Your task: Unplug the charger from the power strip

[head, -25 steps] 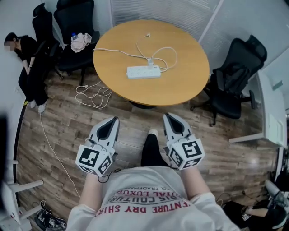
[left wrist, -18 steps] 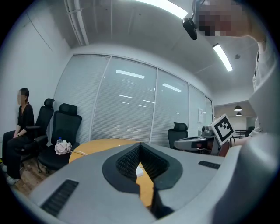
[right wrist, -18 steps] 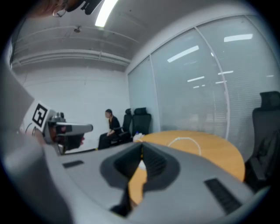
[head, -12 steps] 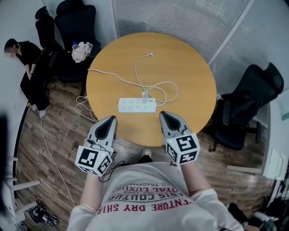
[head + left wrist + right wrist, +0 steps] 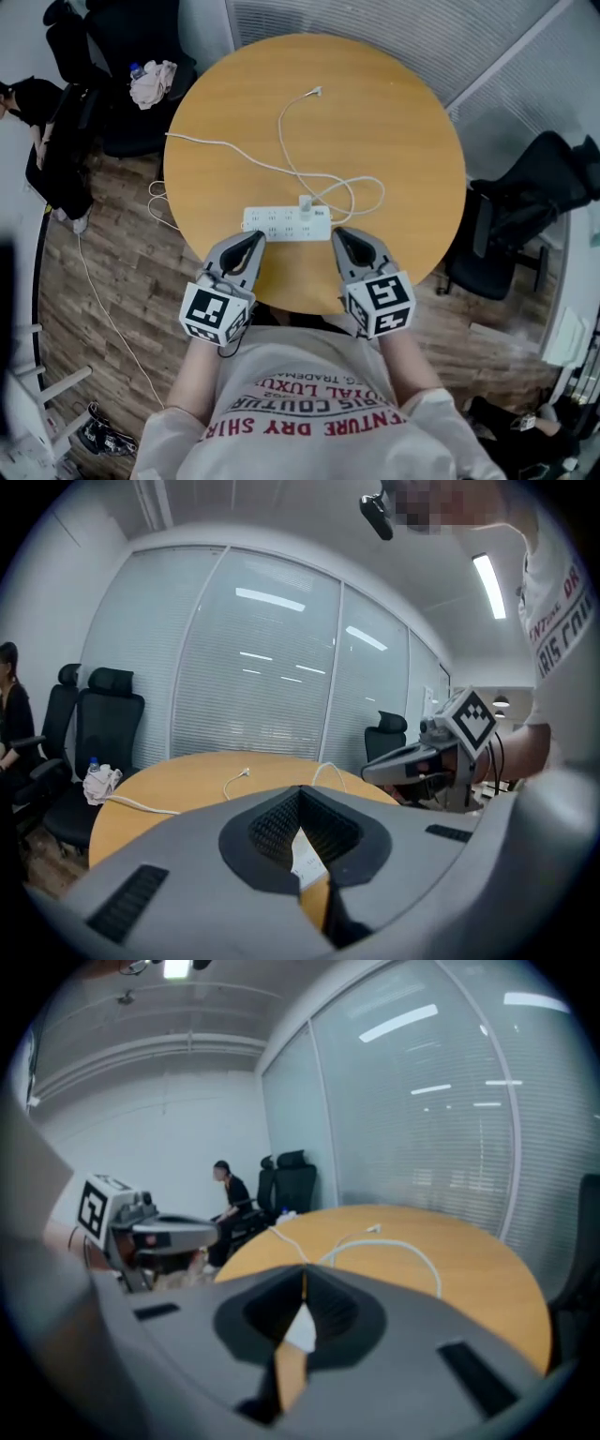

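Observation:
A white power strip (image 5: 281, 224) lies on the near part of a round wooden table (image 5: 394, 122). A small white charger (image 5: 306, 203) is plugged into it, and its thin white cable (image 5: 361, 192) loops over the tabletop to a loose end (image 5: 317, 91). My left gripper (image 5: 256, 235) is shut and empty, its tip just short of the strip's left half. My right gripper (image 5: 338, 232) is also shut and empty, close to the strip's right end. In the left gripper view, the left gripper (image 5: 300, 794) shows a sliver of the strip (image 5: 307, 860) through its jaws. The right gripper (image 5: 303, 1274) shows the same in its own view.
The strip's own cord (image 5: 202, 142) runs off the table's left edge to a coil on the wooden floor (image 5: 161, 200). Black office chairs (image 5: 131, 37) stand at the back left, one with a cloth and bottle (image 5: 150, 82). Another chair (image 5: 534, 187) stands right. A person (image 5: 33, 103) sits far left.
The table has come much closer. Both grippers, over the floor a second ago, now reach over the table's near edge beside the power strip. Both stay shut.

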`<state>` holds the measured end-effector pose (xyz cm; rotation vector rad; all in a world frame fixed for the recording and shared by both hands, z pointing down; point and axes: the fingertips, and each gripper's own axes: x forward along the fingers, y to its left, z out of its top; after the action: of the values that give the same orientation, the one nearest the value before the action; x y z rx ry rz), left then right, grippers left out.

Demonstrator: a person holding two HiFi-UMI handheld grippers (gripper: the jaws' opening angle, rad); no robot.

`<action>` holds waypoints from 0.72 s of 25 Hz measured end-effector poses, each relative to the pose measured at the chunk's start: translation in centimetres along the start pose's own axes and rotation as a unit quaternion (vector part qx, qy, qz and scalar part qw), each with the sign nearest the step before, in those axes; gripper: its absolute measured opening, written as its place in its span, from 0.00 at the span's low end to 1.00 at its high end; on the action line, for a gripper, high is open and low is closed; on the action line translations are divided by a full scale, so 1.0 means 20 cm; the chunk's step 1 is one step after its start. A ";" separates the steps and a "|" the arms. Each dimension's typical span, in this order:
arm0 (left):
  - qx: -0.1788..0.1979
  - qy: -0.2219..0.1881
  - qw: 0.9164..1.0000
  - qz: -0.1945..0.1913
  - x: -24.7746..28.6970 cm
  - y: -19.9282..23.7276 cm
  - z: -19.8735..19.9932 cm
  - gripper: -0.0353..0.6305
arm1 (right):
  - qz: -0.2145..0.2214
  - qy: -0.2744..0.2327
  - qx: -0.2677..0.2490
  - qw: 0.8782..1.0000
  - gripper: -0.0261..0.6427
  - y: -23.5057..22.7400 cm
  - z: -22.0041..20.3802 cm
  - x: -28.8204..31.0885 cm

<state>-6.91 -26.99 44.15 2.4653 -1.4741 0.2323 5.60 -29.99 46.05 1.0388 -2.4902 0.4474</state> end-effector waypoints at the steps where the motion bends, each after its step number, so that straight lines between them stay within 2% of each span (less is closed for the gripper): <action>1: 0.004 0.012 1.000 -0.015 0.03 0.02 -0.05 0.10 | -0.005 0.008 0.012 1.000 0.08 -0.01 -0.03 0.04; 4: 0.010 0.053 0.997 -0.056 0.12 0.09 -0.23 0.10 | -0.024 0.034 0.044 0.998 0.08 -0.01 -0.12 0.12; 8: 0.030 0.129 0.988 -0.077 0.25 0.21 -0.47 0.10 | -0.044 0.066 0.062 0.995 0.08 -0.02 -0.22 0.24; 12: 0.032 0.173 0.979 -0.102 0.36 0.25 -0.61 0.10 | -0.054 0.097 0.068 0.992 0.08 0.00 -0.32 0.33; 14: 0.042 0.201 0.972 -0.114 0.42 0.24 -0.68 0.10 | -0.061 0.111 0.072 0.989 0.08 0.00 -0.36 0.37; 18: 0.066 0.266 0.952 -0.137 0.48 0.22 -0.83 0.10 | -0.074 0.133 0.092 0.984 0.08 -0.01 -0.42 0.43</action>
<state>-6.25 -32.03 63.24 2.3992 -0.9080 0.8807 2.27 -31.63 57.48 1.1418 -2.1507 0.7309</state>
